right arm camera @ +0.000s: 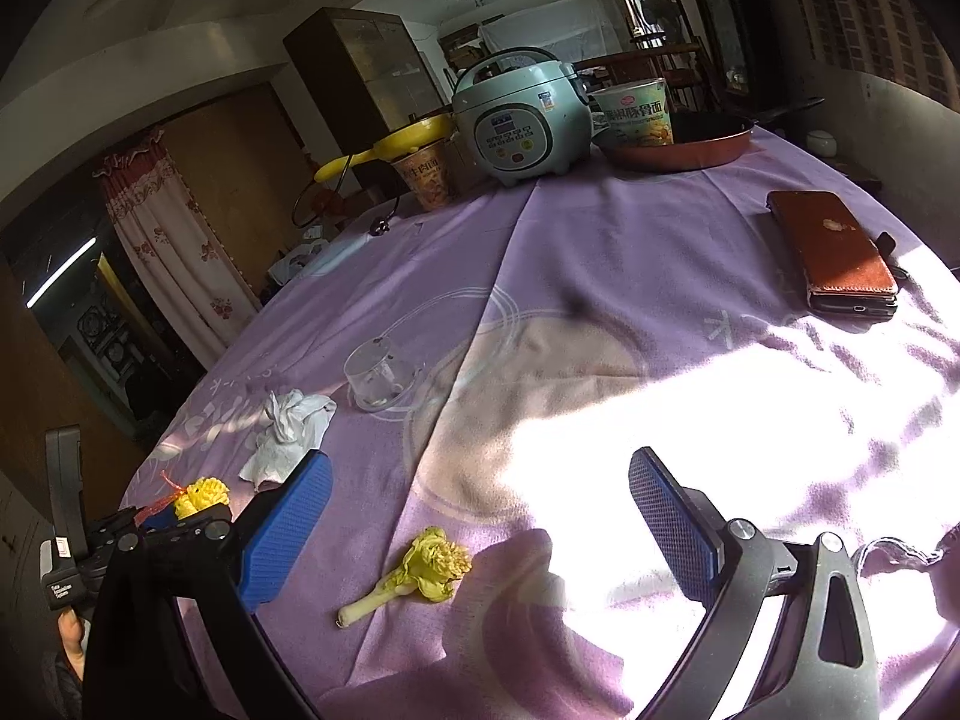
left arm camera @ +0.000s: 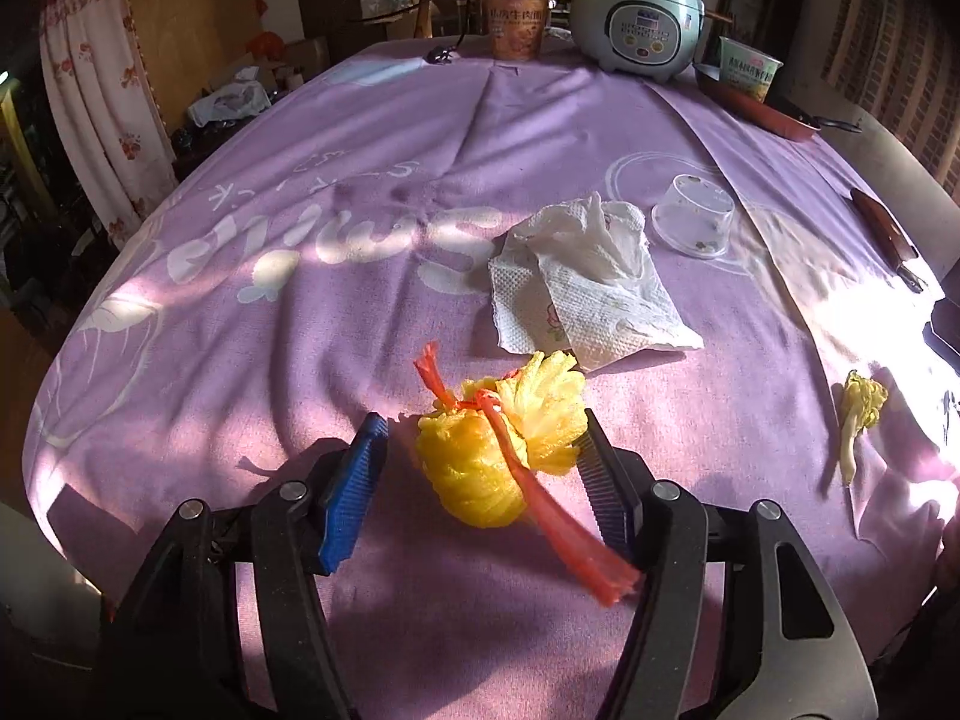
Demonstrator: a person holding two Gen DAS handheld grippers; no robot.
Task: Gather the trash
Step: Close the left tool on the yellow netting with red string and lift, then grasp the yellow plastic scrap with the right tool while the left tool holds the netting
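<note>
Left gripper [left arm camera: 486, 438]: jaws partly open, straddling the yellow foam net; the net lies against the right-hand pad while a clear gap separates it from the left-hand pad, so no firm grip shows.
Yellow foam net [left arm camera: 486, 456]: bunched ball on the purple cloth, between the left gripper's fingers, tied with a red mesh strip [left arm camera: 540, 504] that trails back toward the right finger's base.
Right gripper [right arm camera: 480, 516]: jaws wide apart, nothing between them, held above the cloth.
Vegetable scrap [right arm camera: 414, 570]: yellow-green leafy stub with a pale stalk, lying just ahead of the right gripper, nearer its left finger; well off to the right of the left gripper.
Paper towel [left arm camera: 582, 282]: crumpled white sheet just beyond the foam net, slightly right of the left gripper's line.
Clear plastic cup [left arm camera: 696, 216]: tipped on its side, beyond the paper towel and to its right.
Phone in brown case [right arm camera: 834, 252]: flat on the cloth, far ahead and right of the right gripper.
Purple cloth [left arm camera: 300, 360]: covers the table, wrinkled, with strong sun patches on the right.
Far edge: a pale blue rice cooker [left arm camera: 636, 18], an orange noodle cup [left arm camera: 516, 24] to its left, a green noodle cup [left arm camera: 750, 69] standing in a red pan [left arm camera: 762, 111] to its right.
</note>
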